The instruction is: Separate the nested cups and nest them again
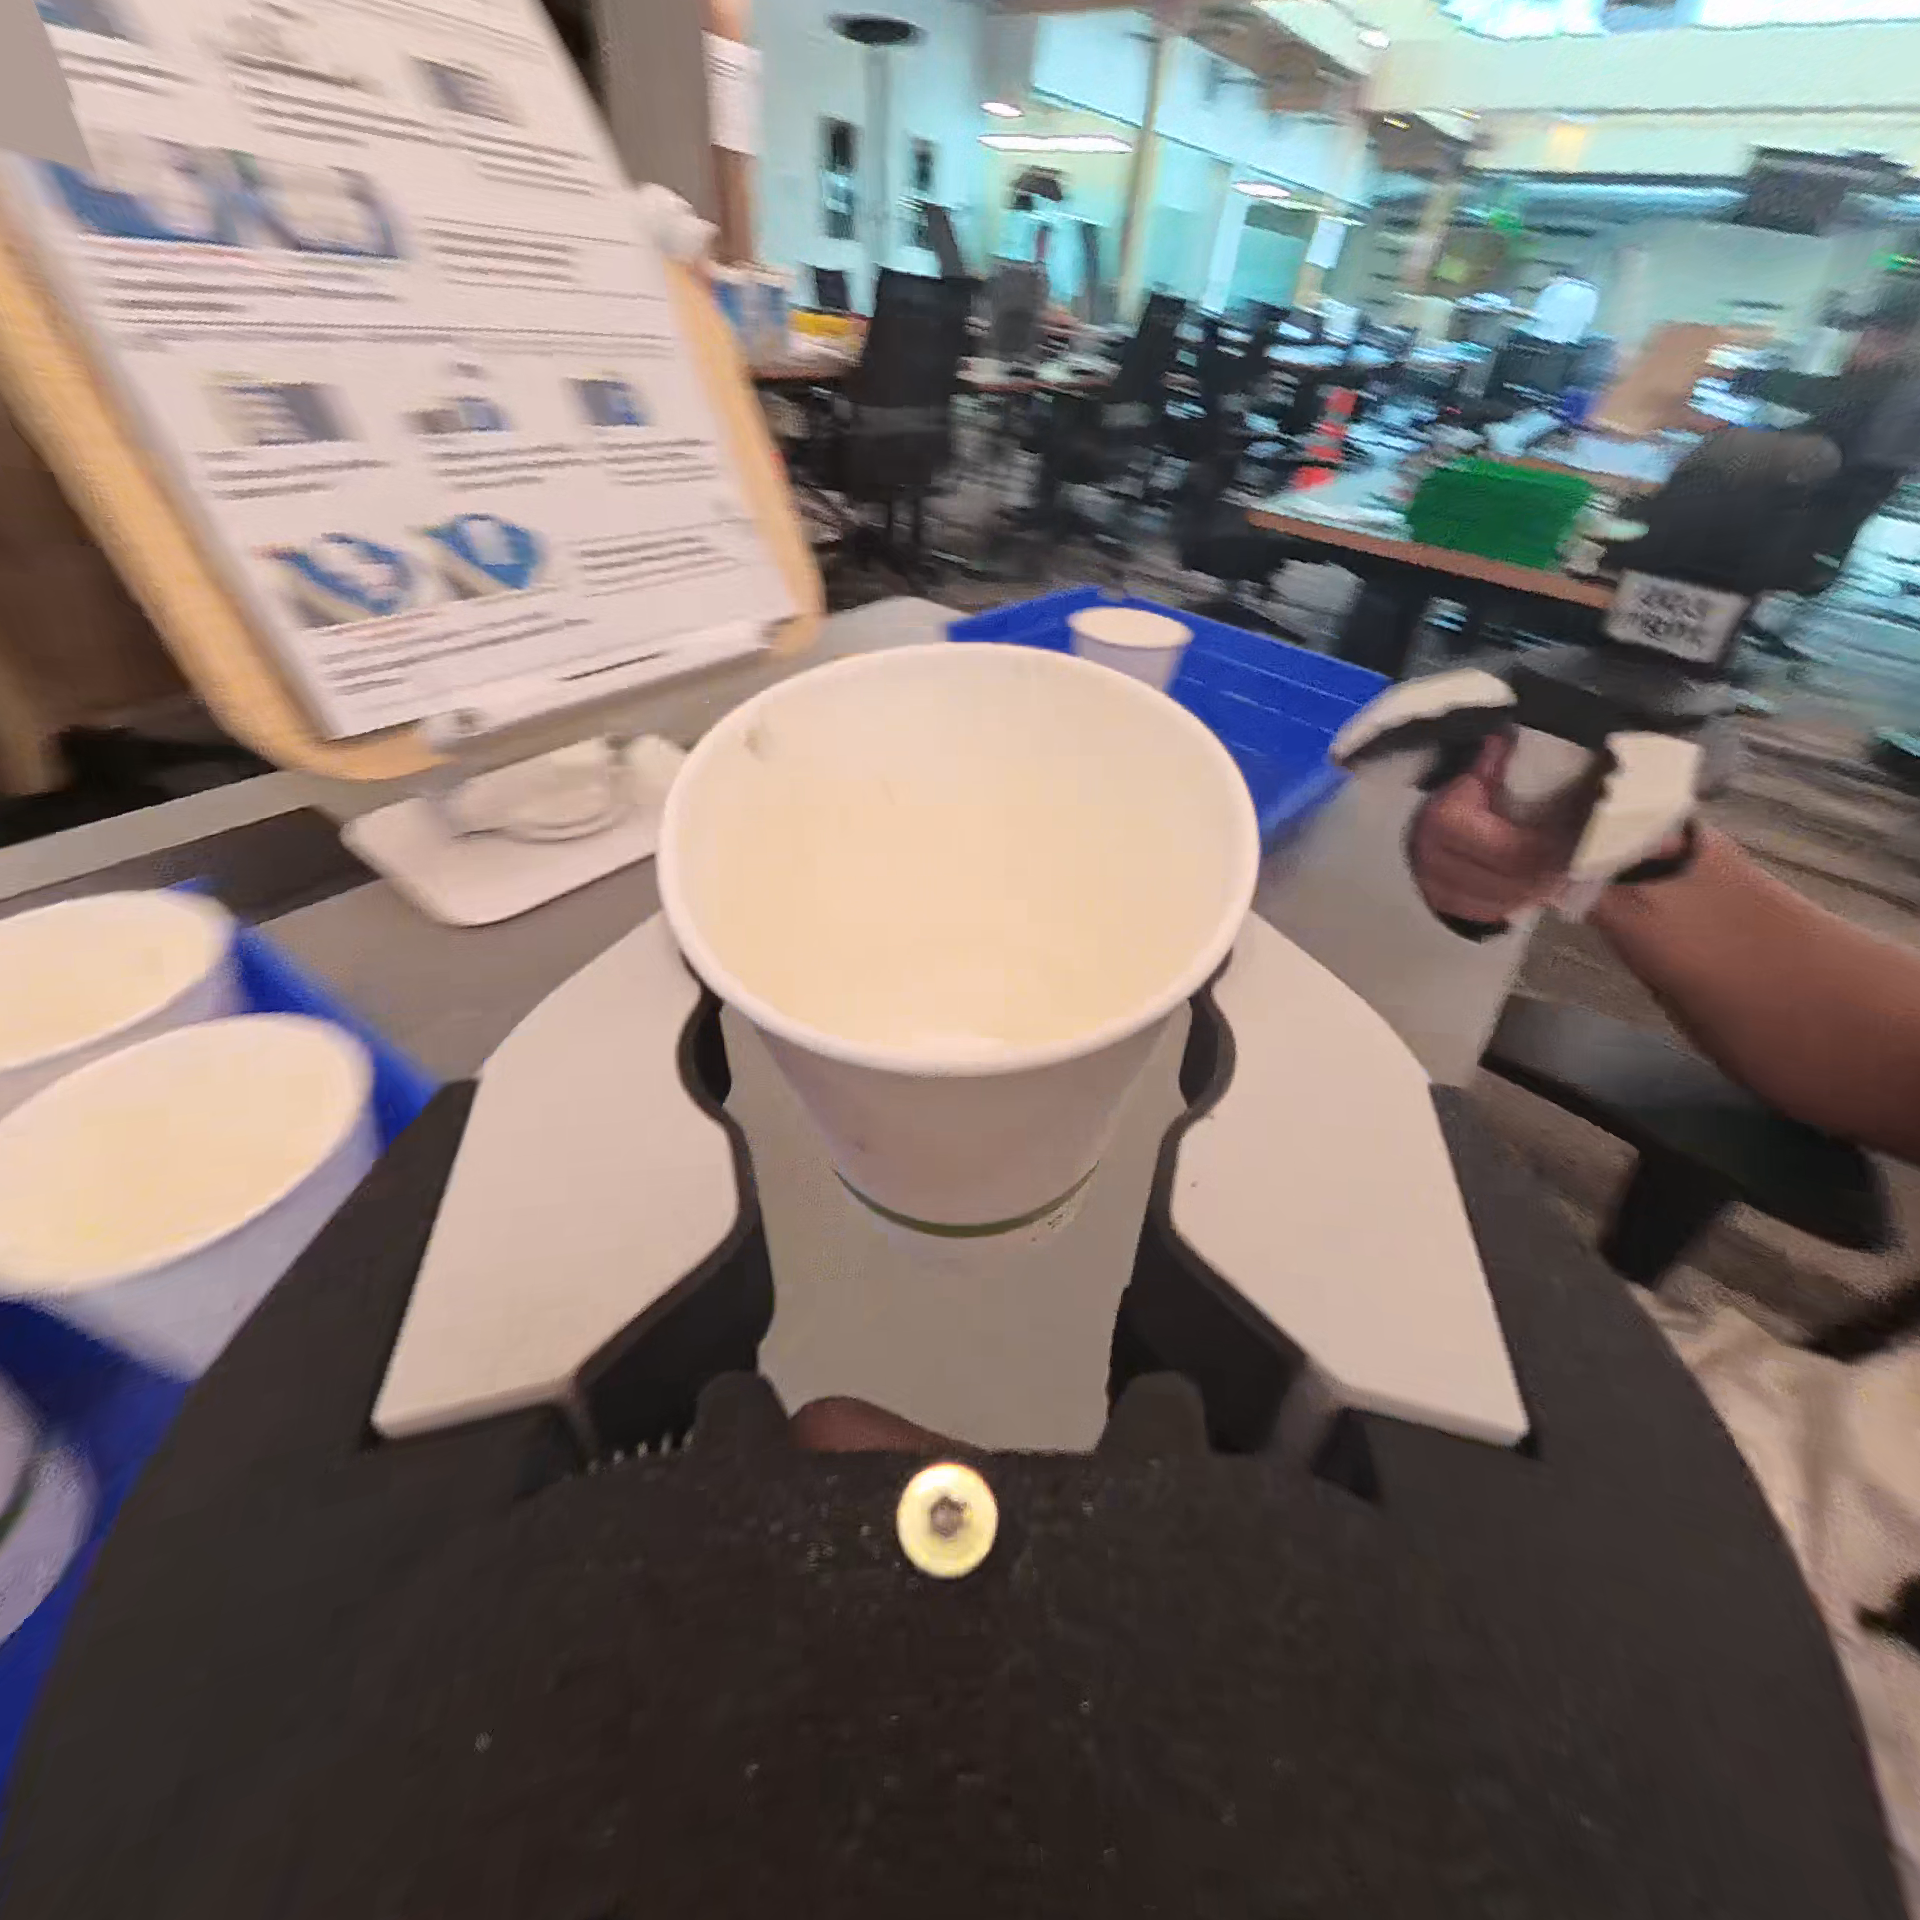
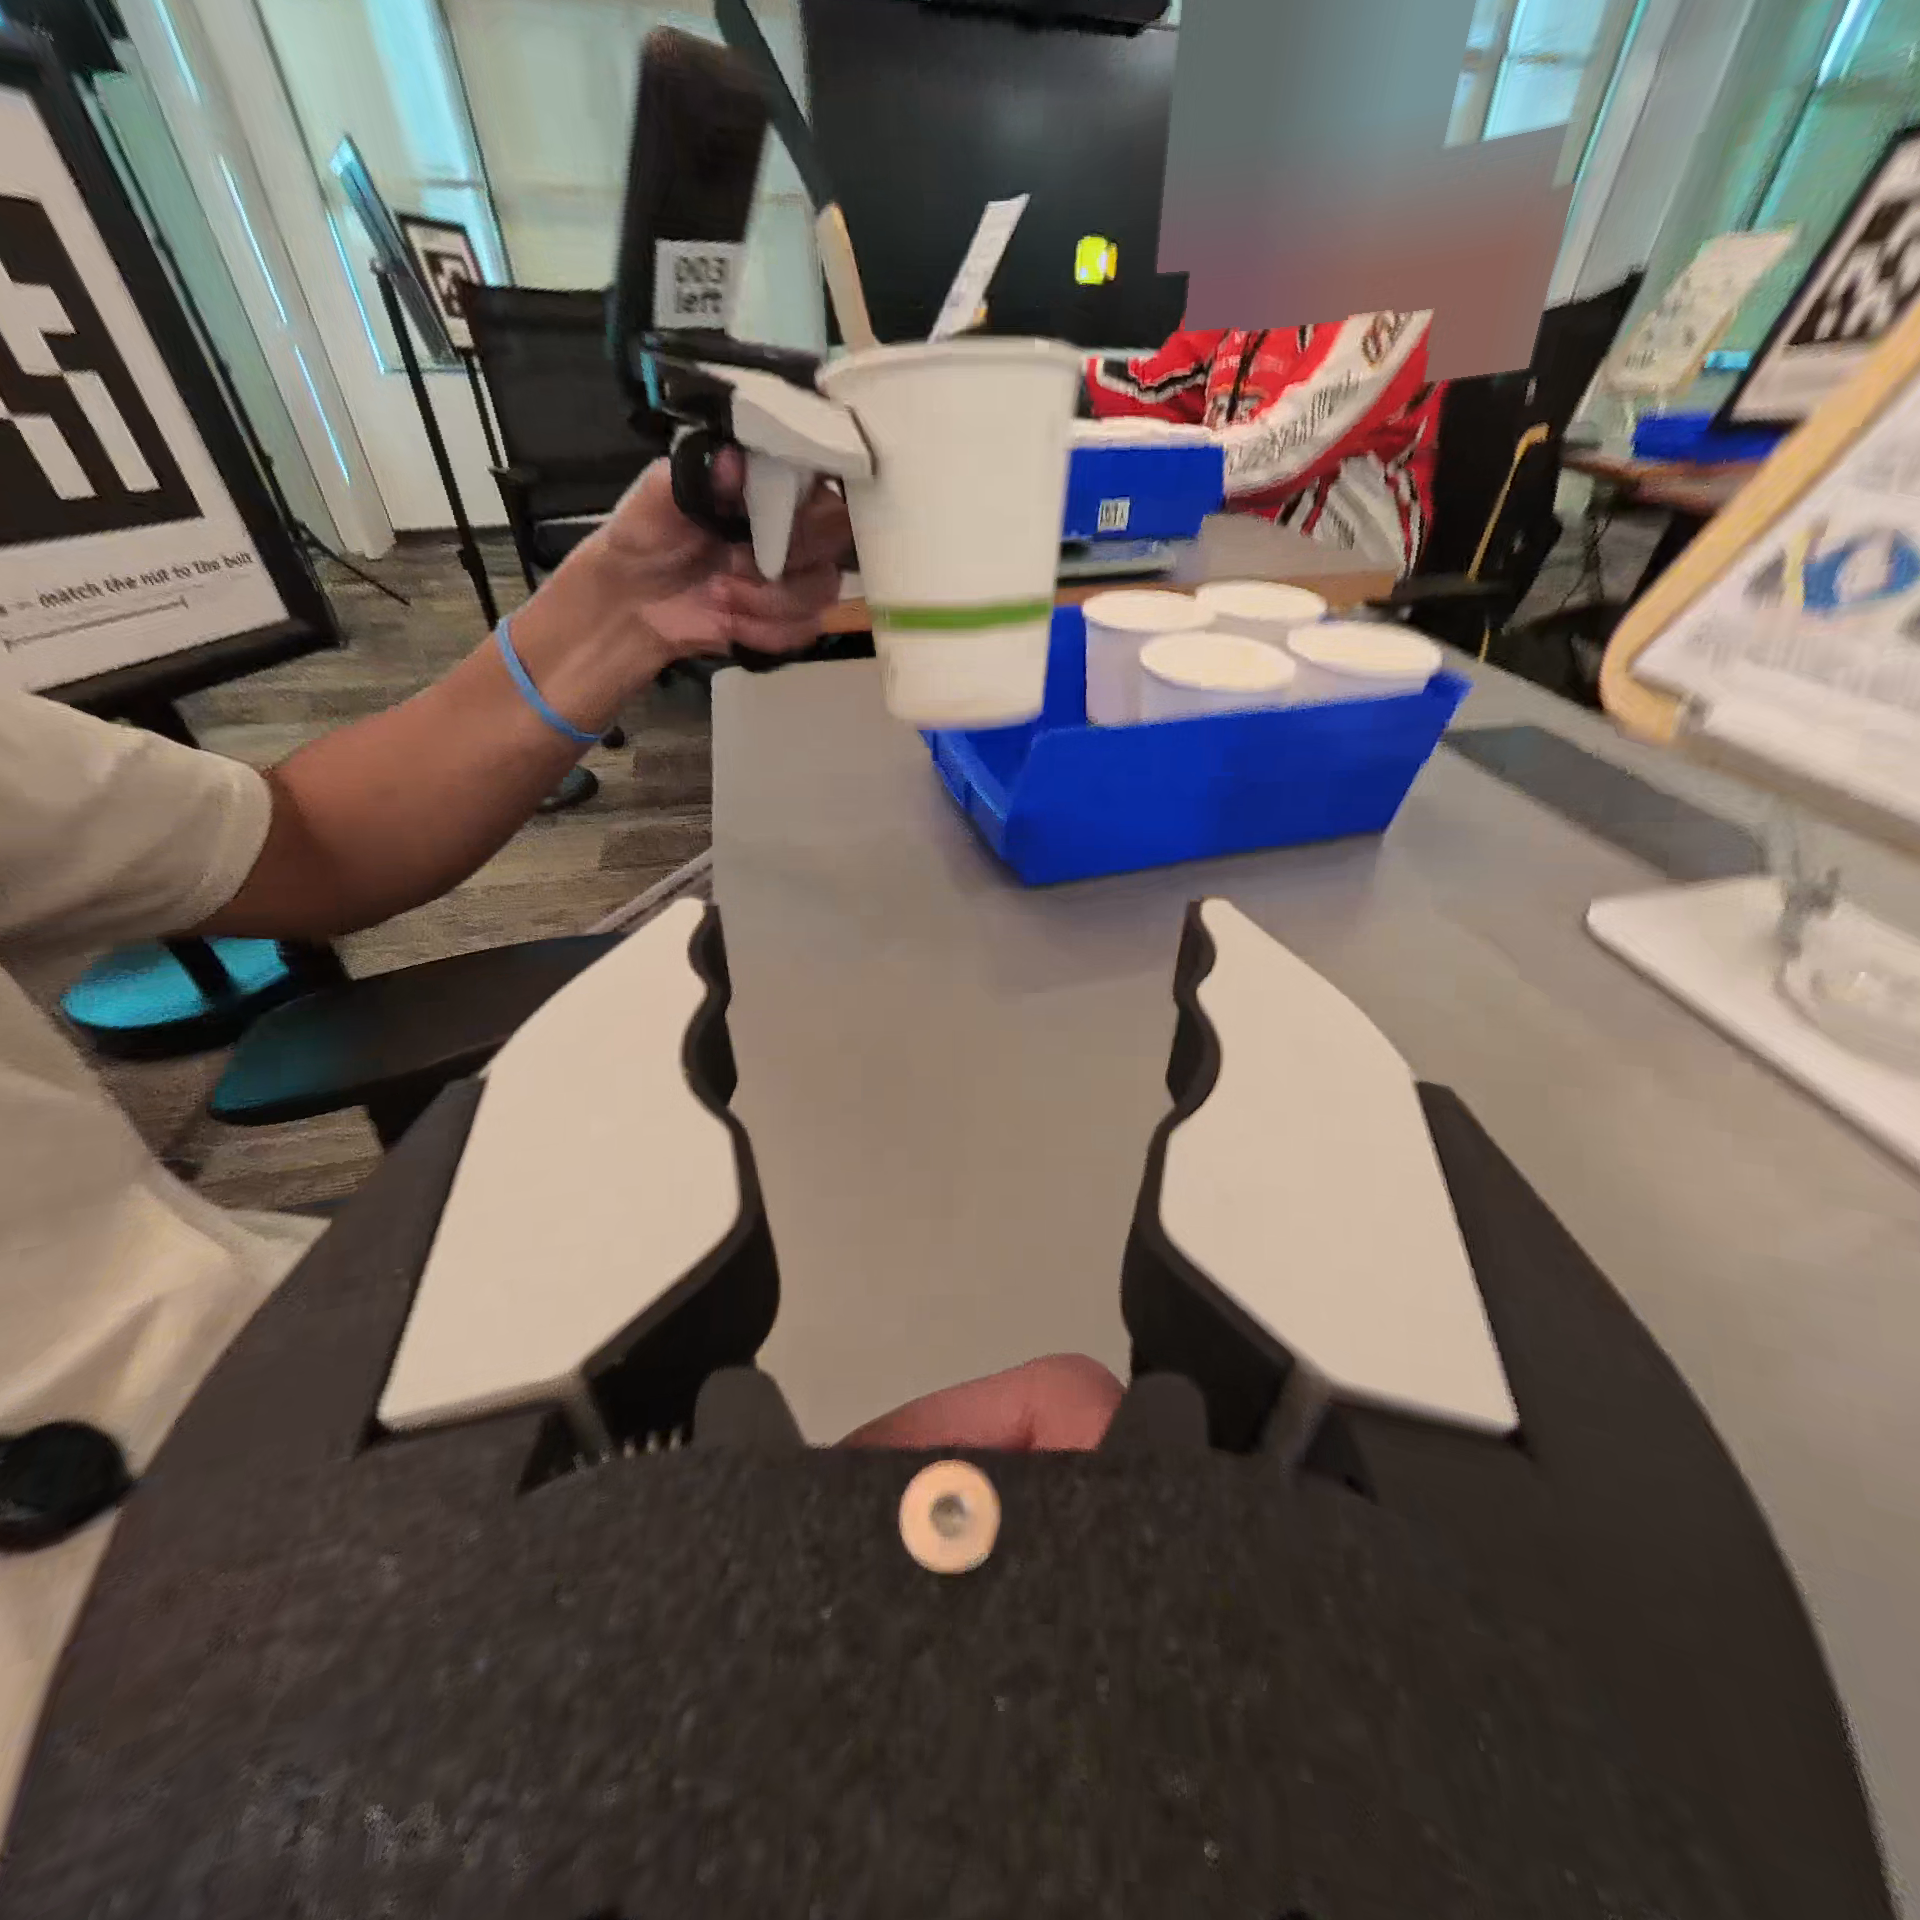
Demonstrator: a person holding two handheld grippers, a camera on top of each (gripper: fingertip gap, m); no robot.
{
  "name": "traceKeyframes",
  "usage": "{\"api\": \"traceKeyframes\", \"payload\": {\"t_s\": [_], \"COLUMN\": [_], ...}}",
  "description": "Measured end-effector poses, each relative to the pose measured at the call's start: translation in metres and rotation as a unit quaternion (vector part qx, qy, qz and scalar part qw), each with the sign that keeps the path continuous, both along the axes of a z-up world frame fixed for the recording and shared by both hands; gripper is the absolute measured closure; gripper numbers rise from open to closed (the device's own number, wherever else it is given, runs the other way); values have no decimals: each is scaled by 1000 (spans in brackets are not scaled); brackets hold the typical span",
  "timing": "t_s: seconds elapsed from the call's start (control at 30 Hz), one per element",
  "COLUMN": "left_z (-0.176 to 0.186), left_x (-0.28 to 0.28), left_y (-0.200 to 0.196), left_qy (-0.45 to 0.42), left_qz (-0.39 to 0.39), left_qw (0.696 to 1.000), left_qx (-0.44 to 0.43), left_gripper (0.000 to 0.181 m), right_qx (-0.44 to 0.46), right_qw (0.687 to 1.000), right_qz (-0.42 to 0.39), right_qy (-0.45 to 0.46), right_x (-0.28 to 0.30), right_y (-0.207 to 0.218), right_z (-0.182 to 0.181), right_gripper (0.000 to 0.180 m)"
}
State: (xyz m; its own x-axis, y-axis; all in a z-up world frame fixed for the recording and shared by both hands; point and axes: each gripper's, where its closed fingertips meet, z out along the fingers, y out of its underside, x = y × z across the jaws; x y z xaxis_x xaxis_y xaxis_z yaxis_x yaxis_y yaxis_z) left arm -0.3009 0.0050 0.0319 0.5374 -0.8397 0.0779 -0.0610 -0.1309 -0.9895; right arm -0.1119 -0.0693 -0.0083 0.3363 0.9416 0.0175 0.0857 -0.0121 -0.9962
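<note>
Now a white paper cup [image 1: 956, 935] with a green band near its base is seen clamped between the fingers of the left gripper [image 1: 956, 1049], the jaws pressed in against its sides just below the rim. It is held upright and clear of the grey table [image 2: 935, 1091], open mouth up, nothing visible inside. From the right wrist view the same cup [image 2: 961, 530] is found at about 12 o'clock, raised above the near left corner of a blue bin [image 2: 1195, 790], with the left gripper [image 2: 873, 447] reaching in from 10 o'clock. Four more white cups [image 2: 1210, 665] are stood upright together in that bin, rims up.

Over on the other side, the right gripper [image 2: 956, 997] is held with its jaws wide apart and nothing between them; only bare table is seen through the gap. In the left wrist view it is spotted at 3 o'clock [image 1: 1527, 769], gripped in a hand [image 1: 1475, 842] and well apart from the held cup.

A second blue bin [image 1: 1278, 696] is picked out at 1 o'clock behind the held cup, with one small-looking cup [image 1: 1127, 644] standing in it. Cups [image 1: 177, 1164] in the first bin are caught, blurred, at 9 o'clock. A printed sheet on a wooden stand [image 1: 395, 416] is propped at 11 o'clock.
</note>
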Motion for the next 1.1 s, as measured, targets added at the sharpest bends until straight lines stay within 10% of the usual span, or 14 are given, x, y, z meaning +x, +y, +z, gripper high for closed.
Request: {"api": "traceKeyframes", "payload": {"t_s": [0.33,0.73,0.93,1.1], "left_z": [-35,-46,-33,-43], "left_x": [125,158,150,87], "left_y": [-55,-65,-63,-26], "left_qy": [149,160,102,-9], "left_qz": [-243,-287,-239,43], "left_qw": [958,944,966,998], "left_qx": [29,4,-7,-42], "left_gripper": [94,93,86,96], "right_qx": [-16,-17,-17,4], "right_qw": [998,997,997,991], "right_qz": [60,68,33,-111], "right_qy": [9,31,62,73], "right_x": [-52,-39,-22,40], "right_y": [18,10,18,46], "right_z": [27,15,20,38], "right_gripper": [95,93,93,92]}}
